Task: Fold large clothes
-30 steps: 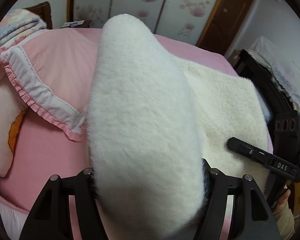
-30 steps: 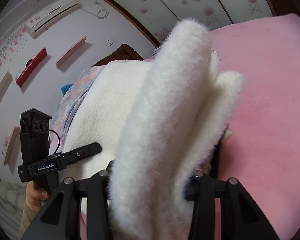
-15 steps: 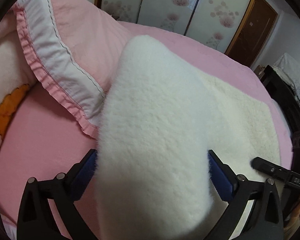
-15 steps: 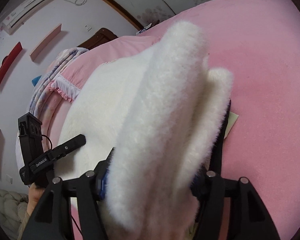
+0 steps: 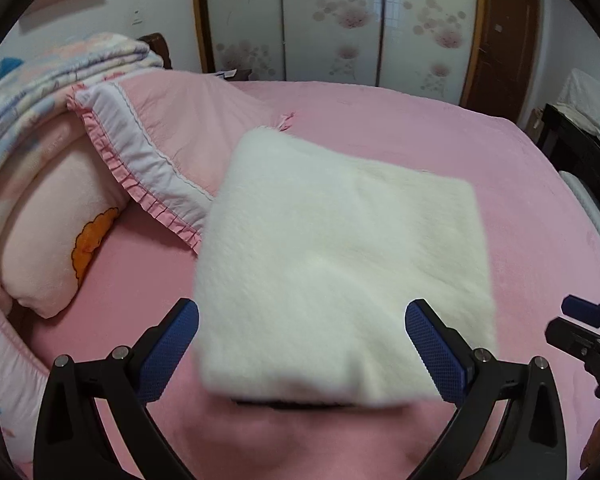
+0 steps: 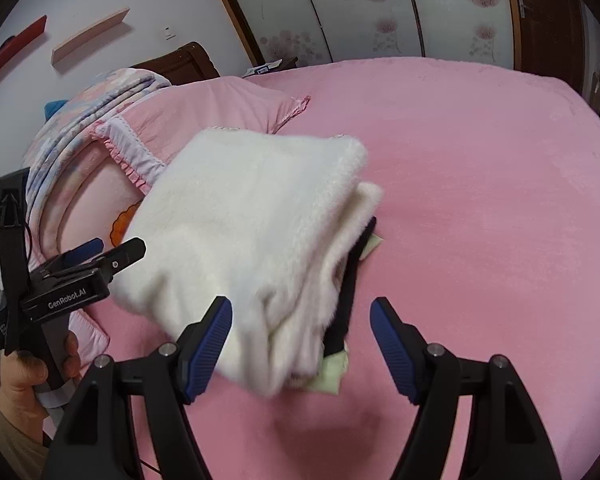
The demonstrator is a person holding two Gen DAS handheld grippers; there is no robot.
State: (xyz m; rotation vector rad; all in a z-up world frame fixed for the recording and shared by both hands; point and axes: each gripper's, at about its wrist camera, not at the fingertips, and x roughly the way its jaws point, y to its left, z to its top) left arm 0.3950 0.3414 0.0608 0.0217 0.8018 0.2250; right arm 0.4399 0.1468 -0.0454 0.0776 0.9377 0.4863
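Note:
A fluffy white garment [image 5: 340,256] lies folded in a thick rectangle on the pink bed [image 5: 520,200]. It also shows in the right wrist view [image 6: 252,232], with a black lining and a pale green piece [image 6: 332,372] at its near right edge. My left gripper [image 5: 302,352] is open, its blue pads either side of the garment's near edge, not touching it. My right gripper [image 6: 302,344] is open around the garment's near corner. The left gripper [image 6: 100,252] shows in the right wrist view at the garment's left side.
A pink frilled pillow [image 5: 168,140], a peach cushion [image 5: 56,240] and a folded pastel quilt [image 5: 40,84] lie at the head of the bed on the left. Sliding wardrobe doors [image 5: 332,20] stand behind. Dark furniture [image 5: 580,152] stands at the right.
Both grippers were shut on the raised garment edge. They lowered it onto the bed, opened and let go. The garment now lies folded flat.

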